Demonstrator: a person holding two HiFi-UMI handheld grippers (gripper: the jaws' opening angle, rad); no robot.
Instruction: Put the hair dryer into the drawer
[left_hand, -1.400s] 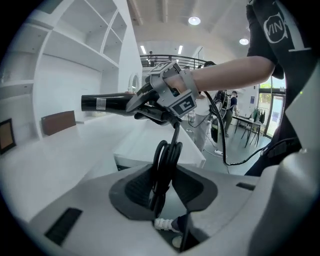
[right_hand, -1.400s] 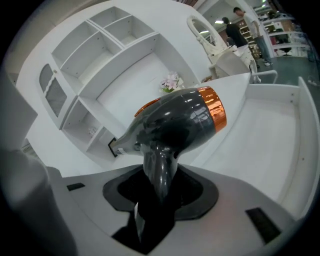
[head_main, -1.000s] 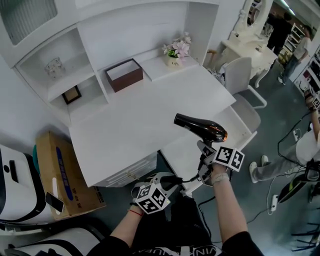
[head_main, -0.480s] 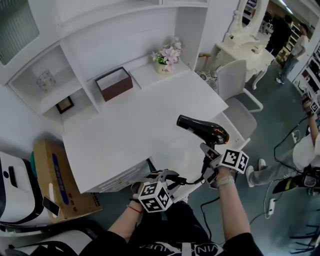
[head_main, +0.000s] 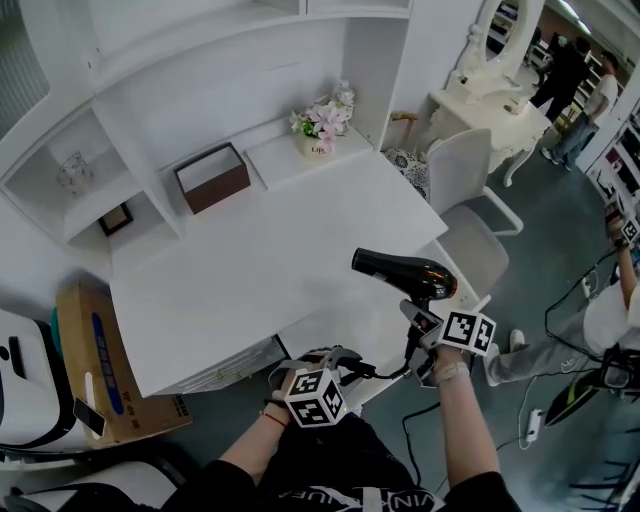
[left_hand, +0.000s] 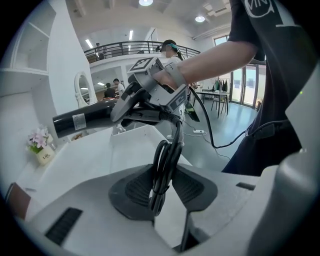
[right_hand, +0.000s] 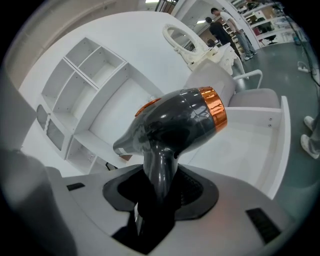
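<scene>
The right gripper is clamping the dryer by its handle, and its jaws are pressing on both sides of it. The dryer is hanging above the open drawer at the desk's 5 o'clock edge, with its nozzle pointing to 10 o'clock. The left gripper, at 7 o'clock of the right one, is pinching the coiled cord – it seems to be running on to the handle. A box and flowers are sitting at the desk's far edge, at 12 o'clock.
</scene>
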